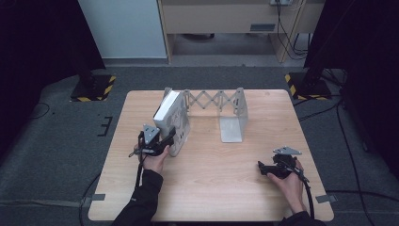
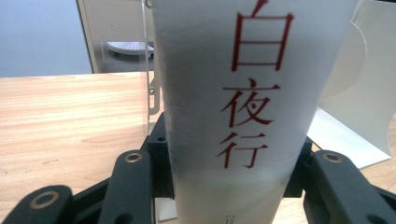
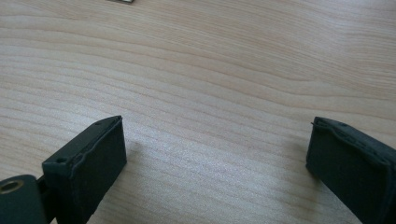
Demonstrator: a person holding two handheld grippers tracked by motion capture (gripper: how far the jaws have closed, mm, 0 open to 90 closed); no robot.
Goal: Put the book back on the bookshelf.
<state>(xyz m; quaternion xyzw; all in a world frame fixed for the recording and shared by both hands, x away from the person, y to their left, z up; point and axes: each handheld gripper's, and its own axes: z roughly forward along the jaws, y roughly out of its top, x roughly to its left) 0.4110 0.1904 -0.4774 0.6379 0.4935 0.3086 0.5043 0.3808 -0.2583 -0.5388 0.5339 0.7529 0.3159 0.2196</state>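
Gripping the thick white book with red characters down its spine (image 2: pixel 233 112), your left hand-held gripper (image 1: pixel 167 141) has its two black jaws pressed against the book's two covers, spine facing the gripper's camera. From above, you can see the book (image 1: pixel 170 115) standing on its lower edge at the back left of the pale wooden bench (image 1: pixel 211 188), leaning a little, with its page block turned up and to the left.

Just beside the book, to its right, stands the white metal expanding book rack with a scissor-lattice back (image 1: pixel 214 101); its right end plate (image 1: pixel 234 120) is upright with a flat foot lying on the bench. The space between the book and that end plate holds nothing else.

Your right hand-held gripper (image 1: pixel 266 168) rests low at the front right of the bench, well apart from the book, its jaws spread wide over bare wood grain (image 3: pixel 210 93) with nothing between them.

Around the bench you have grey carpet (image 1: pixel 56 141), two black stands on yellow-and-black striped bases (image 1: pixel 91 87), dark curtains at both sides, a pale wooden cabinet (image 1: pixel 226 19) and trailing cables at the back.
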